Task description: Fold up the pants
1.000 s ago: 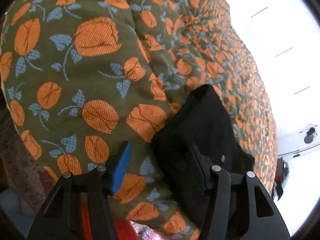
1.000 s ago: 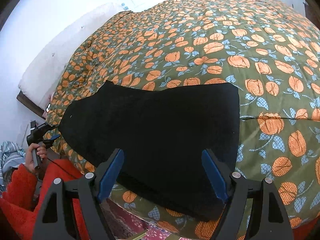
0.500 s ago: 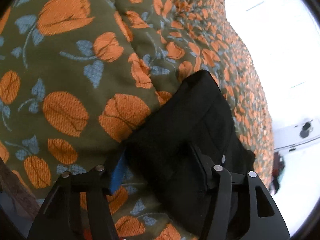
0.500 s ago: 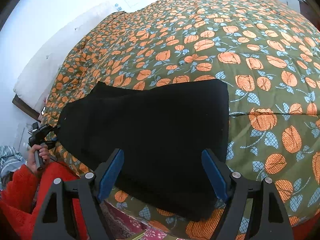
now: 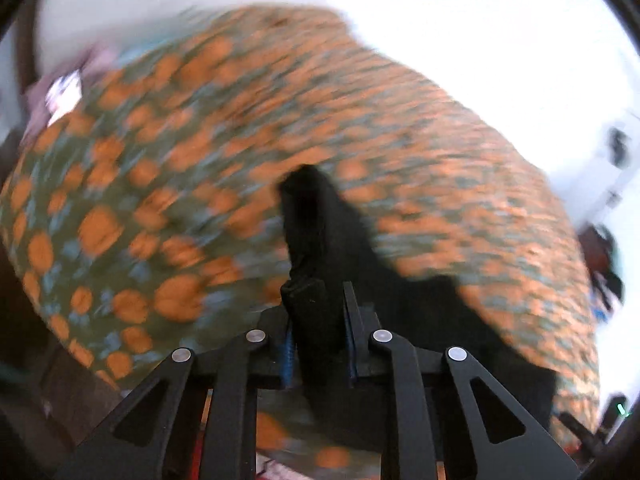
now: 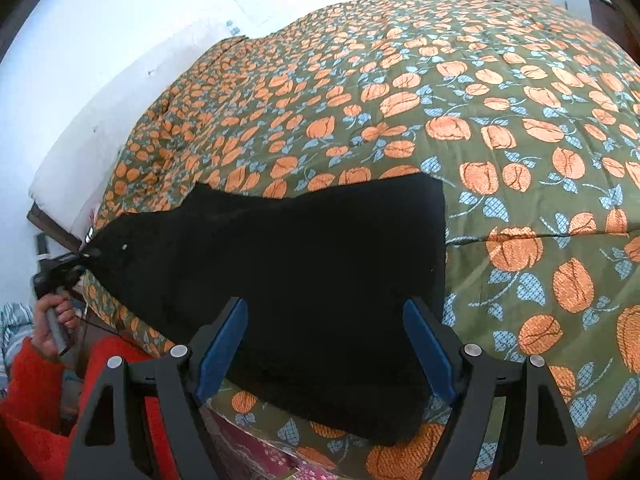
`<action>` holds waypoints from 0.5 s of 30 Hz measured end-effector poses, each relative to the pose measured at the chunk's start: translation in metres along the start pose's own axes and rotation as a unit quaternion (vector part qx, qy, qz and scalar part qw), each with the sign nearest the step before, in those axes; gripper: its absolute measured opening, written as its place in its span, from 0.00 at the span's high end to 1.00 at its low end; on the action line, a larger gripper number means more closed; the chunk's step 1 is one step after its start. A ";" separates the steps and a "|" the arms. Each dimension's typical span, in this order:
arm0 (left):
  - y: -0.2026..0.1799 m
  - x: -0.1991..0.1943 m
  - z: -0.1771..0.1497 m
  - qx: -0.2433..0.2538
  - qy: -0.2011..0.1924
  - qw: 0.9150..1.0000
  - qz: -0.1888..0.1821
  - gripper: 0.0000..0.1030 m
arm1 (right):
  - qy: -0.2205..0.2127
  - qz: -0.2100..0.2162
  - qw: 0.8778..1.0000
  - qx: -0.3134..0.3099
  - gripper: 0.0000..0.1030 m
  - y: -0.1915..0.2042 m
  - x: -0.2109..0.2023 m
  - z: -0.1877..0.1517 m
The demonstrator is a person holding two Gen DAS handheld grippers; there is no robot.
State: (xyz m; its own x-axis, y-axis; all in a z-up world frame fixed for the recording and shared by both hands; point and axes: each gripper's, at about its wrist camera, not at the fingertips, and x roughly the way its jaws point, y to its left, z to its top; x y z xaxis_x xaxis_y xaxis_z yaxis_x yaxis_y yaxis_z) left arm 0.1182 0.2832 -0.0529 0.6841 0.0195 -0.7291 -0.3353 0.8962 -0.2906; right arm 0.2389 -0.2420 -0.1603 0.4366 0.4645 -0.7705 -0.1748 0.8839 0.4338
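Note:
Black pants (image 6: 304,264) lie spread on the flowered bedspread (image 6: 480,128) near the bed's front edge. My left gripper (image 5: 318,312) has its jaws closing on a bunched end of the pants (image 5: 320,240), which rises lifted between the pads; the left wrist view is blurred. In the right wrist view that same gripper (image 6: 82,258) shows at the far left, pinching the pants' corner. My right gripper (image 6: 324,344) hangs open above the near edge of the pants, with cloth below it and nothing pressed by its blue pads (image 6: 218,348).
The olive bedspread with orange flowers covers the whole bed. A white wall (image 6: 100,60) lies behind it on the left. A person's hand (image 6: 52,320) and red sleeve (image 6: 32,400) are at the lower left.
The left gripper closed on the pants' end and lifted it up and away, so its view swung and blurred. The right gripper stayed open and nearly still.

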 end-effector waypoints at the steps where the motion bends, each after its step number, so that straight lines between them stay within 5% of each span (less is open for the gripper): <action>1: -0.021 -0.008 0.002 0.021 -0.003 1.000 -0.020 0.83 | -0.006 0.003 1.000 0.007 0.23 -0.003 -0.002 0.002; 5: -0.124 -0.025 -0.008 0.133 0.012 0.986 -0.100 0.83 | -0.033 0.013 0.999 0.038 0.23 -0.014 -0.014 0.006; 8: -0.199 -0.018 -0.040 0.207 0.040 0.967 -0.142 0.83 | -0.058 0.015 0.997 0.053 0.23 -0.024 -0.028 0.009; 15: -0.315 0.062 -0.174 0.328 0.157 0.916 -0.170 0.78 | -0.096 0.021 0.990 0.103 0.23 -0.056 -0.055 0.007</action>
State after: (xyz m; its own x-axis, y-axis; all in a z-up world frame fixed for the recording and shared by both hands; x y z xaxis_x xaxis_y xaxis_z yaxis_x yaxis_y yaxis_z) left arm 0.1538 -0.0752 -0.1138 0.4224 -0.3455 -0.8380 0.3933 0.9028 -0.1740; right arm 0.2313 -0.3175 -0.1392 0.5952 0.4637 -0.6563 -0.0207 0.8253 0.5643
